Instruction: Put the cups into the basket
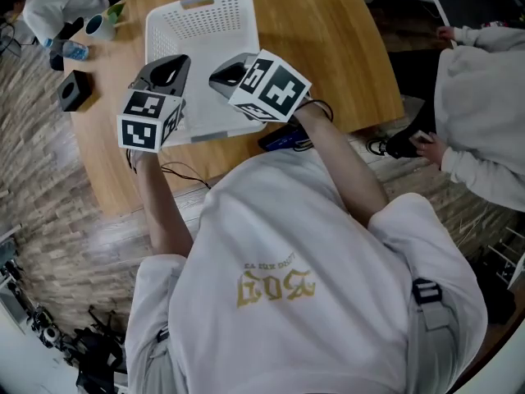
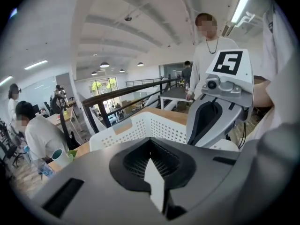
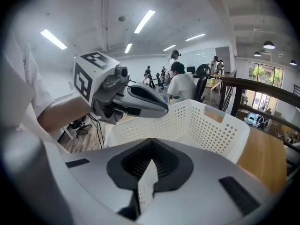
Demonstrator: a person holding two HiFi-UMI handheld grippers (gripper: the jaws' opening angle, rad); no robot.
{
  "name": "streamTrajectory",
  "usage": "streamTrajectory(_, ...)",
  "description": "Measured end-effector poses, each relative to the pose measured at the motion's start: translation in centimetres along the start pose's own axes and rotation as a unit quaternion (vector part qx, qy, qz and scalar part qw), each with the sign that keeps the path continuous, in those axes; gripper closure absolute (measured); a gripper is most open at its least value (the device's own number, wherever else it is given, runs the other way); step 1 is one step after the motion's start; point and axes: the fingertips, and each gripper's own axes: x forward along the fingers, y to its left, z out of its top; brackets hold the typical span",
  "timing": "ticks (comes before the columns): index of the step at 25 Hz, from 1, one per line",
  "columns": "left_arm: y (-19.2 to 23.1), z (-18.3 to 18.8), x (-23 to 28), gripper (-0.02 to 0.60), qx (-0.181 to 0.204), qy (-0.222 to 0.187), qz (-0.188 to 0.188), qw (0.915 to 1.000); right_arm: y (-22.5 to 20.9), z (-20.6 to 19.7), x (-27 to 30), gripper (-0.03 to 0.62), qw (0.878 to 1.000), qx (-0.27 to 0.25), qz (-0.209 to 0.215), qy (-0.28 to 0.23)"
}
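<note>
Head view: left gripper (image 1: 168, 71) and right gripper (image 1: 232, 72) hover over basket (image 1: 205, 25) near end; both jaws closed to slit, empty; only cup (image 1: 100, 25) I see sits far left on table (image 1: 328, 48), outside basket; likely light, rigid, slick; I'd pinch its rim.

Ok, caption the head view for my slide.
Left tool and right tool poised at the near end of a white basket on a wooden table, both empty.
</note>
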Motion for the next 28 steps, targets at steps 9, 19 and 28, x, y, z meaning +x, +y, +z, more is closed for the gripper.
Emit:
streamTrajectory(9, 0.4, 2.7, -4.0, 0.575, -0.046, -0.121, 0.056, 0.9901, -1.0, 0.7, -1.5, 0.583, 0.998, 0.018, -0.024, -0.057)
streamTrajectory(19, 0.7, 3.0, -6.6, 0.575, -0.064, -0.206, 0.131, 0.9677, -1.0, 2.5, -3.9, 0.583, 0.987, 0.015, -0.051, -0.148)
streamTrajectory(28, 0.4, 4.7, -8.9, 0.575, -0.056, -0.249, 0.184, 0.9491, -0.8, 4.7, -6.2, 0.583, 0.972, -0.016, -0.112, -0.205)
